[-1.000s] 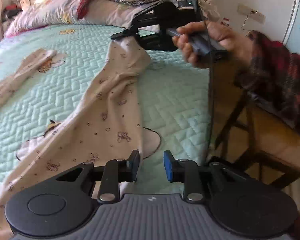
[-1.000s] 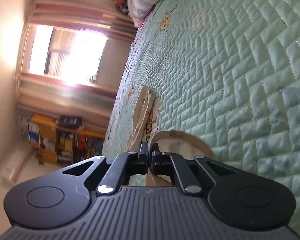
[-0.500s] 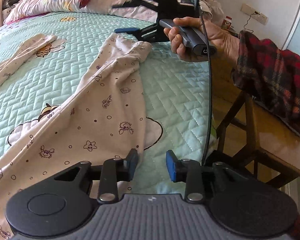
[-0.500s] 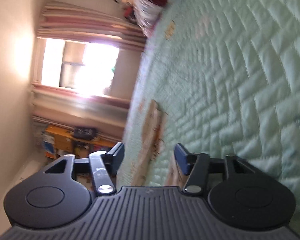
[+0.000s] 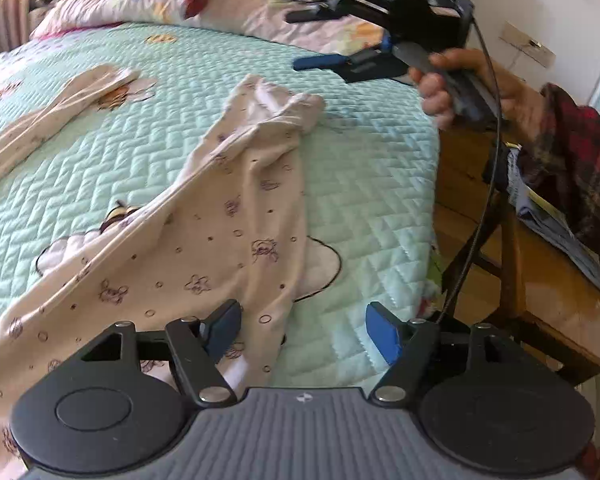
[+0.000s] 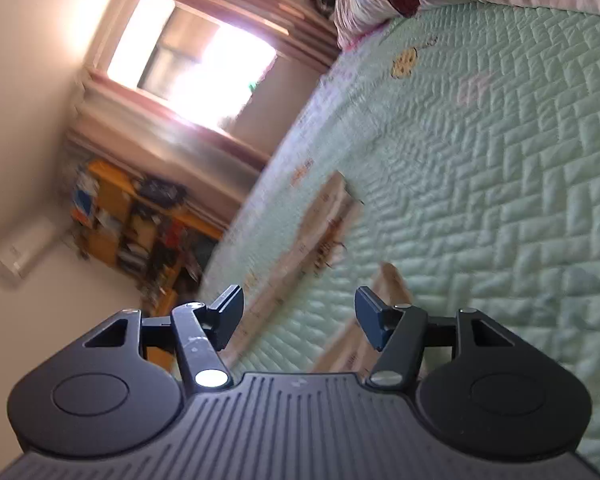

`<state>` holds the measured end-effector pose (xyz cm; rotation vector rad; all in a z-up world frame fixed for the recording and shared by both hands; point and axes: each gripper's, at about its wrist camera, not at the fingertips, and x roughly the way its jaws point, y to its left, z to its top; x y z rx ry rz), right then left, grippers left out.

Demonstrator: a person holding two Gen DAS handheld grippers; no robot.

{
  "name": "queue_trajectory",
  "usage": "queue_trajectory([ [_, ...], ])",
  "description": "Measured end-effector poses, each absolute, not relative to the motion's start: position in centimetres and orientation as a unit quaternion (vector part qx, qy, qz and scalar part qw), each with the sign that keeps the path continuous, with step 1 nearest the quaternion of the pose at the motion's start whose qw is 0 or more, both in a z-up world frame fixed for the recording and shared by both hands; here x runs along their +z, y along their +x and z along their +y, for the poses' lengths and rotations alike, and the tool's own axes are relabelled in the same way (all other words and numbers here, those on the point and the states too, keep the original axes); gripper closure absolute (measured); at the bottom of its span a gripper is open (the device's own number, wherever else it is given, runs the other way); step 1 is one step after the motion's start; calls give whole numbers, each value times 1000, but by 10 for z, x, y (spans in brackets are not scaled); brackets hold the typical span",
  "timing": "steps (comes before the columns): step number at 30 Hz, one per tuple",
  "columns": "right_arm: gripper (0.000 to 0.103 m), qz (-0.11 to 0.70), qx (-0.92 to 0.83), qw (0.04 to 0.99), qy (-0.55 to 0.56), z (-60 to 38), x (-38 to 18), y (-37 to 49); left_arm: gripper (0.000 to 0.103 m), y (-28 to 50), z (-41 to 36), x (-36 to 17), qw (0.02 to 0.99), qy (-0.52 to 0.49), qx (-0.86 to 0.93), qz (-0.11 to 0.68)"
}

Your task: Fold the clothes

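- Around: green quilted bed [image 5: 372, 184], pillows [image 5: 228, 4] at its far end, wooden chair [image 5: 540, 300] just beside its right edge, bookshelf [image 6: 140, 232] and window [image 6: 204, 68] across the room.
- Pale printed garment [image 5: 220, 216] spread diagonally across bed; near end under left tool [image 5: 302, 330].
- Left tool spread wide, gripping nothing.
- Right tool [image 5: 320, 40] hovering past garment's far end, apart from it; also spread.
- Versus 1.0 s ago: right tool released garment end, now crumpled on bed; left spread wider.
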<state>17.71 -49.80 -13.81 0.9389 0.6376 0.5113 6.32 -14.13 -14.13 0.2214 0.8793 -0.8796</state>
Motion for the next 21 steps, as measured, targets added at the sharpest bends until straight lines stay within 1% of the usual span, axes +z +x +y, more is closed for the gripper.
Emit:
queue_trajectory([
  [4, 40, 325, 244, 801, 439, -497, -146, 185, 31, 64, -140, -141, 808, 100, -407, 414],
  [10, 39, 364, 215, 813, 401, -487, -155, 197, 28, 63, -142, -143, 807, 108, -408, 414],
  [15, 39, 369, 241, 806, 394, -486, -160, 194, 23, 61, -144, -144, 805, 110, -411, 413],
  [18, 40, 379, 257, 812, 361, -475, -153, 191, 18, 60, -146, -145, 803, 118, -413, 412],
  [20, 48, 392, 259, 815, 339, -469, -149, 191, 16, 58, -148, -146, 803, 124, -414, 411],
  [21, 60, 399, 260, 815, 329, -466, -148, 191, 16, 57, -149, -146, 803, 128, -414, 410],
])
